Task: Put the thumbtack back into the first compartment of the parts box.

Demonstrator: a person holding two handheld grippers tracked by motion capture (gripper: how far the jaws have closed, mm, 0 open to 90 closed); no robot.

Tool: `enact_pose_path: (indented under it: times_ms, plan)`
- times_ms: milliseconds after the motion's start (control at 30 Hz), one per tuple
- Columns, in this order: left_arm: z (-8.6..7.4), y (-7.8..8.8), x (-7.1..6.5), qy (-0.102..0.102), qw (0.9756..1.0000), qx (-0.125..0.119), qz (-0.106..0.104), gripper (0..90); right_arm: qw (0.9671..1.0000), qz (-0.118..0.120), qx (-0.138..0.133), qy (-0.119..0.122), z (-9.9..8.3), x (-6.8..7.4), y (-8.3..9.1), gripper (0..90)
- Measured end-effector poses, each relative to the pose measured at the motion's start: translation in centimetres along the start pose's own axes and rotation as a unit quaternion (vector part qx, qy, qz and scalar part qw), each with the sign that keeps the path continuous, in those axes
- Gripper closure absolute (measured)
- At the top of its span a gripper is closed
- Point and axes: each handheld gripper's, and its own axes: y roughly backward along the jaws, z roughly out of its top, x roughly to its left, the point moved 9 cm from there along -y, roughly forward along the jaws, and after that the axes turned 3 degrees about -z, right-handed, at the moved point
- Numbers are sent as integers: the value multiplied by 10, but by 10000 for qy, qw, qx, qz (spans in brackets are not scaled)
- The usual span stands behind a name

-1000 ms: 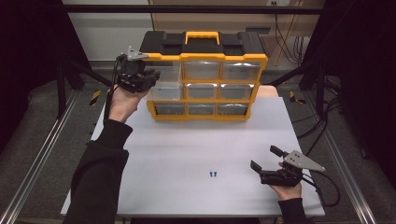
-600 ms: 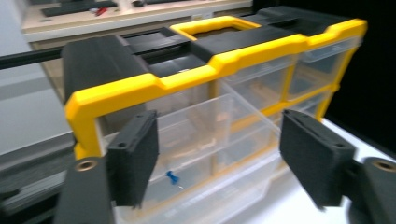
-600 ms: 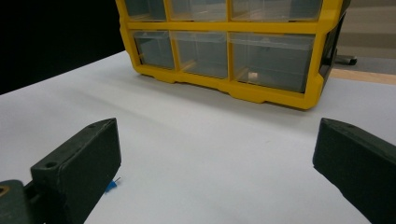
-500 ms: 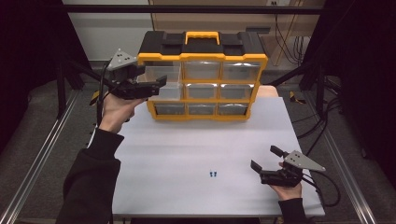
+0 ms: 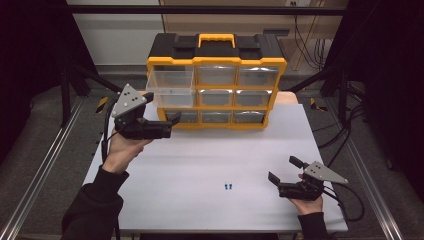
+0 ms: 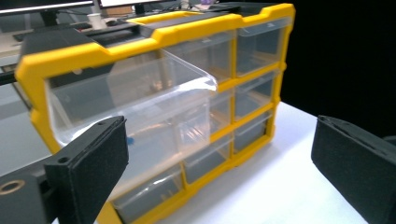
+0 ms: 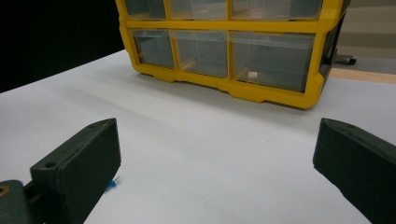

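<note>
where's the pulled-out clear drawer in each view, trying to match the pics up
High view: the pulled-out clear drawer is upper left of centre, top-left slot of the yellow organizer, just above the left tool.
Left gripper view: the drawer sits left of centre, jutting out toward the camera.
Right gripper view: the drawer is not in it; the organizer's lower rows show.
Shared landmark: the organizer's yellow frame.
</note>
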Motion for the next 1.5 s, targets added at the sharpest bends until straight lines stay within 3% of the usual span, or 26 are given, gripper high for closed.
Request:
enact_pose_path:
  times_ms: [233, 333, 533, 767, 800, 967, 1300, 1500]
  plan:
    - [-26, 3, -16, -94, 9999, -47, -136, 31, 10000, 1, -7, 17, 0, 0, 0, 14]
    - [-40, 3, -25, 11, 9997, -25, -223, 32, 9999, -31, -6, 142, -1, -2, 0, 14]
    - [-67, -4, -40, 34, 9995, 89, -298, 31, 10000, 1, 5, 27, 0, 0, 0, 15]
    - [-89, -16, -53, 205, 9987, 237, -392, 32, 9998, -33, -17, 188, 0, -3, 0, 14]
    - [-94, -19, -56, 242, 9984, 289, -414, 31, 9999, -21, 11, 106, 0, -2, 1, 14]
    - [-111, -31, -69, 316, 9970, 475, -527, 31, 9998, -28, -16, 187, 0, -3, 0, 14]
    - [-140, -55, -99, 218, 9921, 976, -757, 32, 9999, -23, 14, 124, -1, -1, 0, 14]
    - [-155, -67, -112, 268, 9892, 1187, -819, 37, 9999, -24, 15, 101, -1, -1, 0, 15]
